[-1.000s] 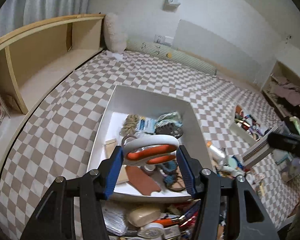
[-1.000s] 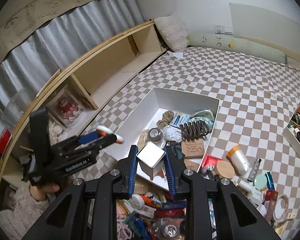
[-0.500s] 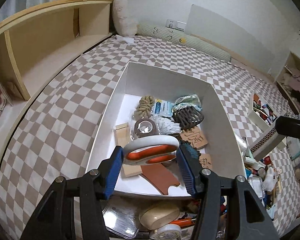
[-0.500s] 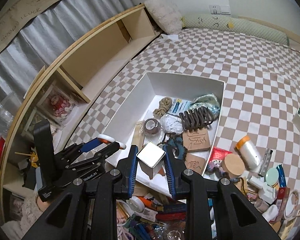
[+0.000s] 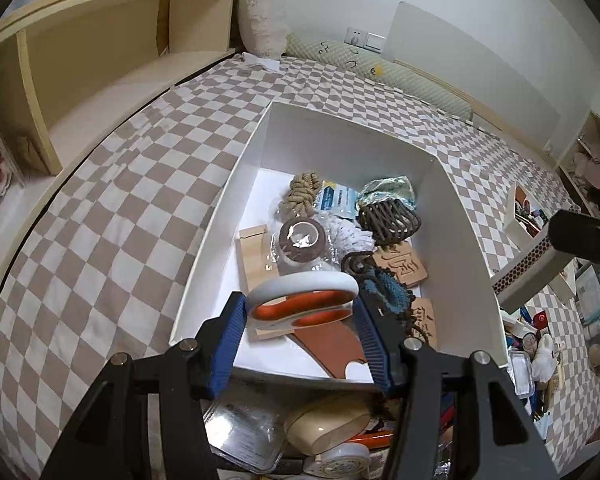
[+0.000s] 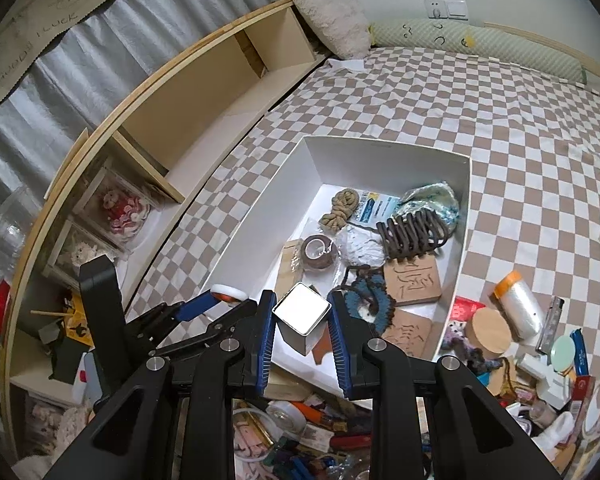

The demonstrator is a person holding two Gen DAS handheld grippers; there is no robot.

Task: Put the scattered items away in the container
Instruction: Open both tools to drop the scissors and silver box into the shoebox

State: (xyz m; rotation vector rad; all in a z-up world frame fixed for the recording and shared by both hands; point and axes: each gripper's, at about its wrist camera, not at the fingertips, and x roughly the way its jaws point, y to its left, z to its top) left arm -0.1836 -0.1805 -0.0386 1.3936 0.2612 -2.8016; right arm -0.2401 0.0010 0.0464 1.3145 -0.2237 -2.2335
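- white container [image 5: 228, 216] fills more of the frame centre than a second ago.
- left gripper [image 5: 300, 316] pinches white-orange scissor handles [image 5: 302, 300], long axis left-right, low centre over the container's near end.
- right gripper [image 6: 302, 320] pinches silver tin [image 6: 302, 316], shiny end facing up-frame.

A fluffy pillow [image 6: 332, 20] leans by a wooden shelf [image 6: 204, 92] beside grey curtains [image 6: 60, 76]

White container [image 5: 342, 136] on brown-and-white checked bedspread [image 5: 112, 248]; blue jaws.
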